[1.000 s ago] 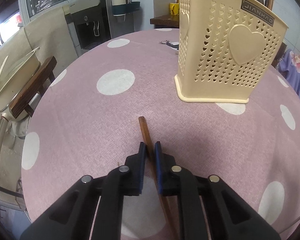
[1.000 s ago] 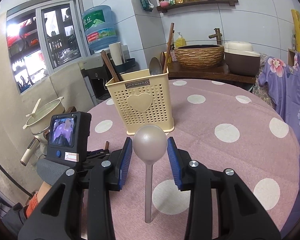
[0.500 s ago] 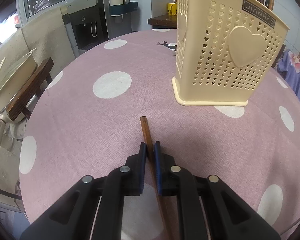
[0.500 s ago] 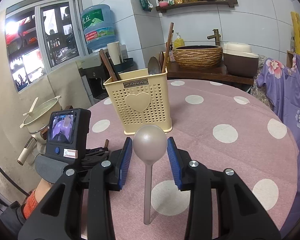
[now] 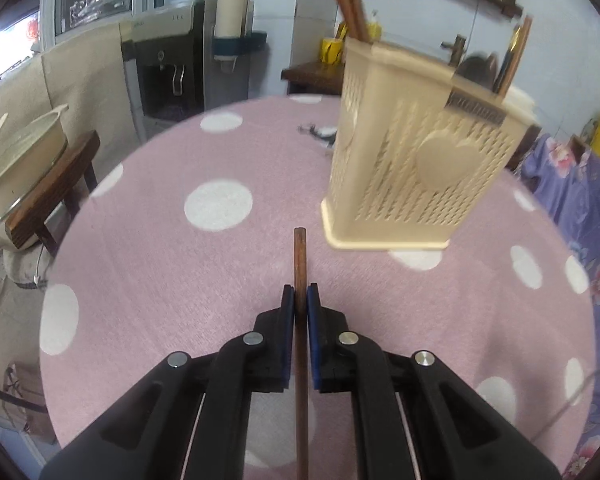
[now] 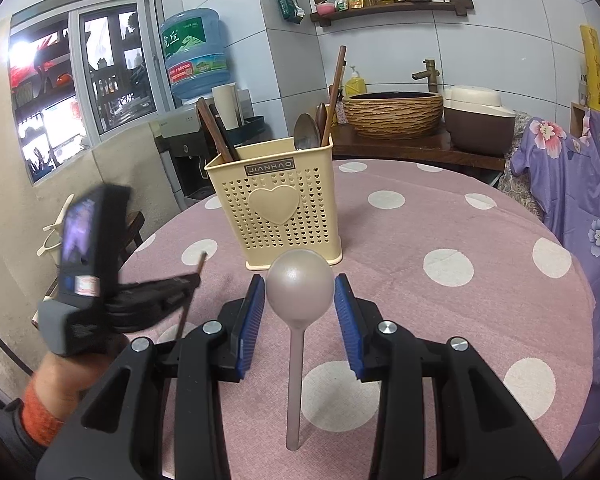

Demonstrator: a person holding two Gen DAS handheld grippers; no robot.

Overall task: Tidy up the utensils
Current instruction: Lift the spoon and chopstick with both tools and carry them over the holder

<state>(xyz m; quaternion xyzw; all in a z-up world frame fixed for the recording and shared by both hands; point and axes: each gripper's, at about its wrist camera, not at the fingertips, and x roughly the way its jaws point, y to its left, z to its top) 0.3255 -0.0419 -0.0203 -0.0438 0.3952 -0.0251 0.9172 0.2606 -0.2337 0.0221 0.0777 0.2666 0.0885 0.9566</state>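
My left gripper (image 5: 300, 295) is shut on a brown wooden chopstick (image 5: 300, 256) and holds it lifted off the pink dotted table, tip pointing toward the cream utensil basket (image 5: 416, 172). In the right wrist view the left gripper (image 6: 188, 280) shows at the left with the chopstick (image 6: 192, 288) tilted up. My right gripper (image 6: 300, 300) is shut on the bowl of a grey spoon (image 6: 300, 292), handle hanging toward me, in front of the basket (image 6: 276, 204). The basket holds wooden chopsticks (image 6: 216, 132) and spoons (image 6: 306, 132).
The round table (image 6: 440, 280) has a pink cloth with white dots. A wooden stool with a cream pot (image 5: 24, 168) stands off the table's left edge. A water dispenser (image 5: 168, 72) and a counter with a woven basin (image 6: 392, 112) stand behind.
My left gripper has lifted the chopstick off the table and tilted it up, now straight between the fingers. The right gripper holds the spoon much as before.
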